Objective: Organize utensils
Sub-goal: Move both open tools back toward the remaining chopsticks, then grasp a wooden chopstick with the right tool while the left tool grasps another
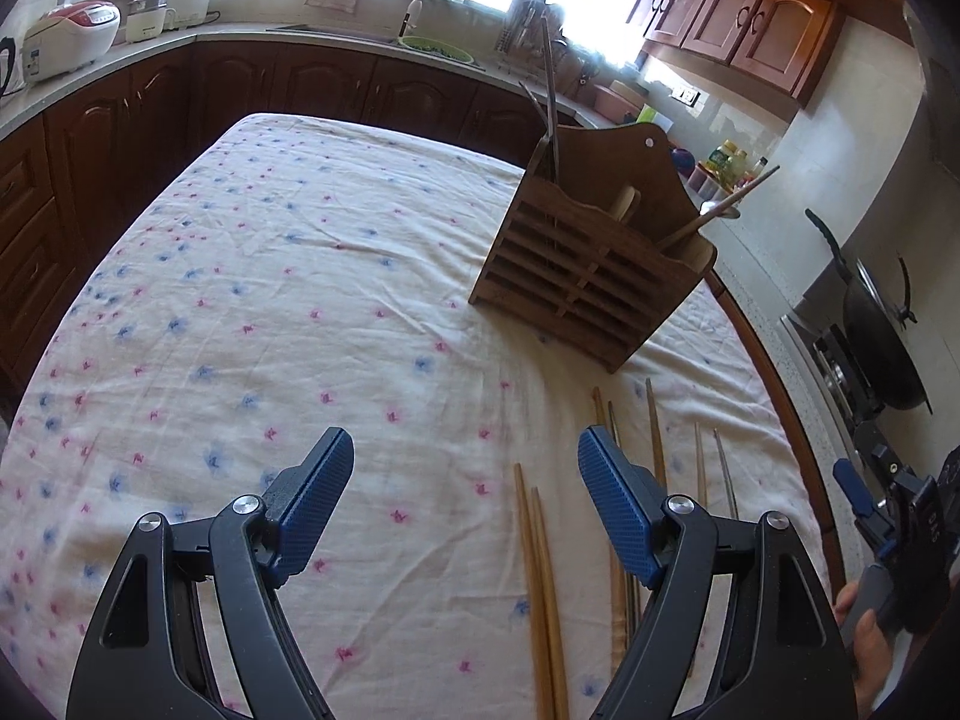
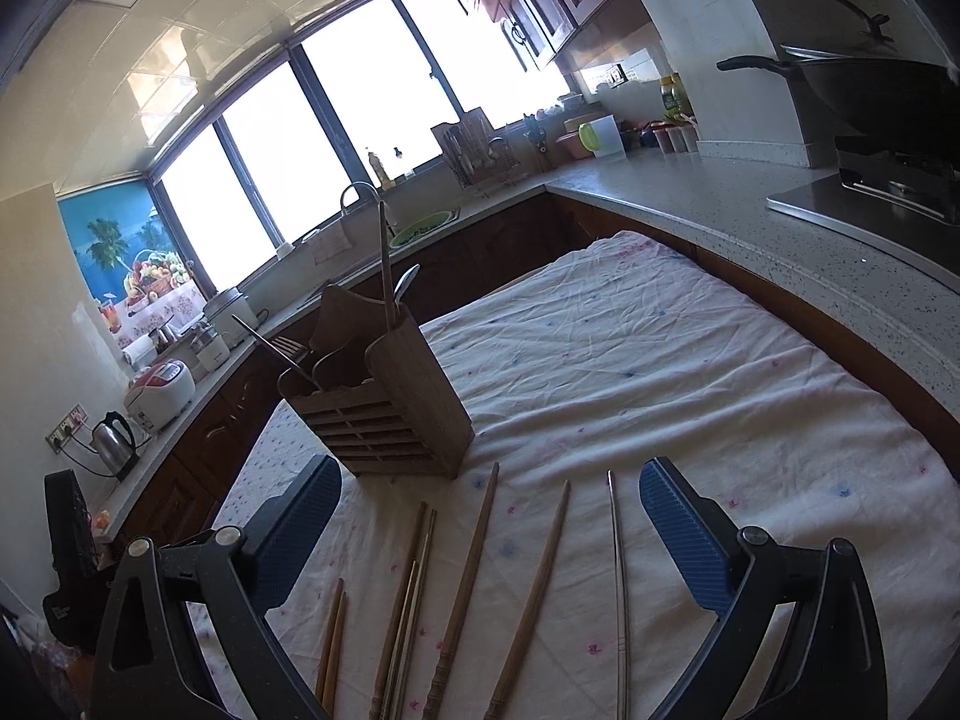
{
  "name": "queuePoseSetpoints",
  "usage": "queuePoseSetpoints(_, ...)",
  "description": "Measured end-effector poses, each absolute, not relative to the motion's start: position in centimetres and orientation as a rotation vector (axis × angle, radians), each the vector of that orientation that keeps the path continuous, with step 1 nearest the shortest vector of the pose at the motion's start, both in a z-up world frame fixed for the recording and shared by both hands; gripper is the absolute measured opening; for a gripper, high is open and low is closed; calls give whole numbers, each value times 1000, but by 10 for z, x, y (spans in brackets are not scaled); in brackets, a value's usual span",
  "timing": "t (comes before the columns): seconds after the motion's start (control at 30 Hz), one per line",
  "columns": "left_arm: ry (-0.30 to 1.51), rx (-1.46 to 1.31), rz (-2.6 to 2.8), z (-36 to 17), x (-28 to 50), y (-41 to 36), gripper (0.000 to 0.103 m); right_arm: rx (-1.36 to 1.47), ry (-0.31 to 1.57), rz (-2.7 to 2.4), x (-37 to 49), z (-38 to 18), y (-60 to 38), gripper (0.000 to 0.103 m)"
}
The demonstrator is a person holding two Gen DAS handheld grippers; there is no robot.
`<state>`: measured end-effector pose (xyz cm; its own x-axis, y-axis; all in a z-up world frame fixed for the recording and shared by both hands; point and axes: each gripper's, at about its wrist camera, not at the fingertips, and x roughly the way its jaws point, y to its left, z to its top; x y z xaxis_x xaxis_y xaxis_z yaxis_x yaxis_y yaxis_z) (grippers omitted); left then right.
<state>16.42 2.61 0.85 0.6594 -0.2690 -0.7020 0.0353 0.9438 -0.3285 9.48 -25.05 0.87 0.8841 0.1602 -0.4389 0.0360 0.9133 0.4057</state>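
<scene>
A slatted wooden utensil holder (image 1: 591, 276) stands on the floral tablecloth (image 1: 300, 312), with chopsticks and a spoon standing in it; it also shows in the right wrist view (image 2: 384, 414). Several loose chopsticks lie on the cloth in front of it: a wooden pair (image 1: 540, 588), others (image 1: 657, 438), and in the right wrist view wooden ones (image 2: 474, 558) and a thin metal one (image 2: 618, 576). My left gripper (image 1: 465, 450) is open and empty above the cloth, left of the chopsticks. My right gripper (image 2: 489, 486) is open and empty, hovering over the row of chopsticks.
A counter (image 2: 750, 222) wraps around the table, with a wok (image 2: 888, 96) on a stove at the right, a sink (image 1: 360, 30) at the back, and a rice cooker (image 1: 66, 36) and kettle (image 2: 114, 444) at the left.
</scene>
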Motion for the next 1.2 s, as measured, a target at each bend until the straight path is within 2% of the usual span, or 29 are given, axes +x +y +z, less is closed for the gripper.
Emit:
queuePoseSetpoints(0.5,974,-173,-204,-20,163,-7,79,330,619,99,107,-19,-226,100)
queuePoseSetpoints(0.57,984,-167,-208,-22,165,-10,79,318,639,101,110,-23,-224,95)
queuePoseSetpoints(0.7,1001,-156,-221,-27,168,-14,68,303,685,97,118,-32,-222,85)
queuePoseSetpoints(0.8,1025,-132,-227,-33,172,-20,55,297,718,94,124,-39,-221,78)
queuePoseSetpoints(0.97,1045,-107,-248,-41,177,-30,51,286,758,89,130,-50,-220,69)
queuePoseSetpoints(1.03,1058,-83,-251,-45,179,-36,43,280,770,85,133,-53,-220,66)
queuePoseSetpoints(1.2,1042,-44,-247,-46,179,-39,37,265,801,77,143,-60,-220,58)
